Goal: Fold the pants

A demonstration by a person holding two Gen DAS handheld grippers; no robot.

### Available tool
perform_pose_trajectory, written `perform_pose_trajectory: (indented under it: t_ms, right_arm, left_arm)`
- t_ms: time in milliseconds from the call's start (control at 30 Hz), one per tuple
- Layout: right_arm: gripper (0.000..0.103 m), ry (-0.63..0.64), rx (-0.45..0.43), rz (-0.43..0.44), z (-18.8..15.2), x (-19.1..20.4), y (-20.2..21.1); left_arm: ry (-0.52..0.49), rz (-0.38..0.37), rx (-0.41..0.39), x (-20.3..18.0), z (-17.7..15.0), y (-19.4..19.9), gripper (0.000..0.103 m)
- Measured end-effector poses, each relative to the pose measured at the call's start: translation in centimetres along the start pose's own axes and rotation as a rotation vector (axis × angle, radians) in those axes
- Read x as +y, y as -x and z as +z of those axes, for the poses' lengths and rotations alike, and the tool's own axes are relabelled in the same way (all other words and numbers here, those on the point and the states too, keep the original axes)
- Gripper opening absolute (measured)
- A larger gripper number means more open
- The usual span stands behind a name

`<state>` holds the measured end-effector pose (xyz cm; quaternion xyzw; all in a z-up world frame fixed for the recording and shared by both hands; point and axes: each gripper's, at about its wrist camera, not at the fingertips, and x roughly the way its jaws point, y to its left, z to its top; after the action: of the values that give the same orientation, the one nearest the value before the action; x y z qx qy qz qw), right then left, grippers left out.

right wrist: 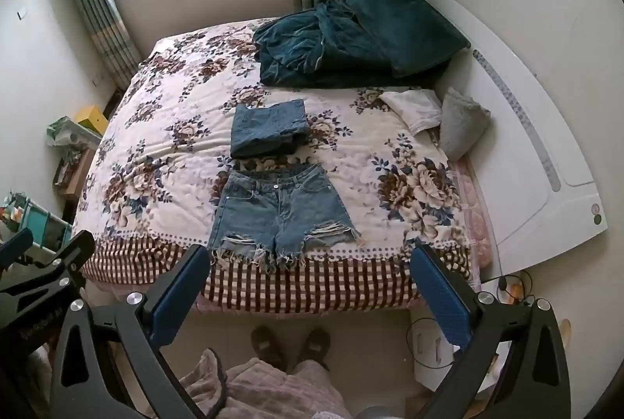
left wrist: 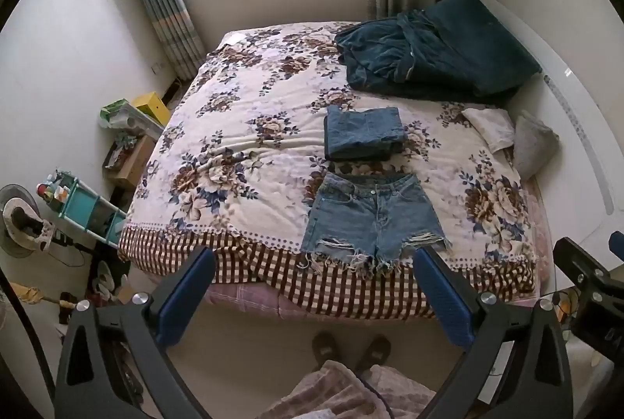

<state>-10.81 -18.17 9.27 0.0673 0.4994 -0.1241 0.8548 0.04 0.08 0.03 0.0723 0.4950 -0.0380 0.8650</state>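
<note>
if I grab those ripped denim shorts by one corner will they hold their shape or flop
The denim shorts will probably flop: they lie flat and limp on the floral bedspread. The waistband looks thicker, so it may sag less. The frayed hems could snag on a gripper pad.

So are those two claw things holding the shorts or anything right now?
No, nothing is held. The left gripper and right gripper are both open above the bed's edge, and the denim shorts lie flat, untouched, on the bedspread.
</note>
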Motion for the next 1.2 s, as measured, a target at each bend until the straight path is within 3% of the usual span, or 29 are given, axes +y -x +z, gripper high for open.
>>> perform_pose_trajectory:
  t_ms: [1200]
  right_arm:
    - [0.103, 0.000, -0.025, -0.002, 0.4, -0.6, 1.3]
  left_arm:
    - [-0.020, -0.014, -0.063, -1.3, 1.4, 2.6, 0.103]
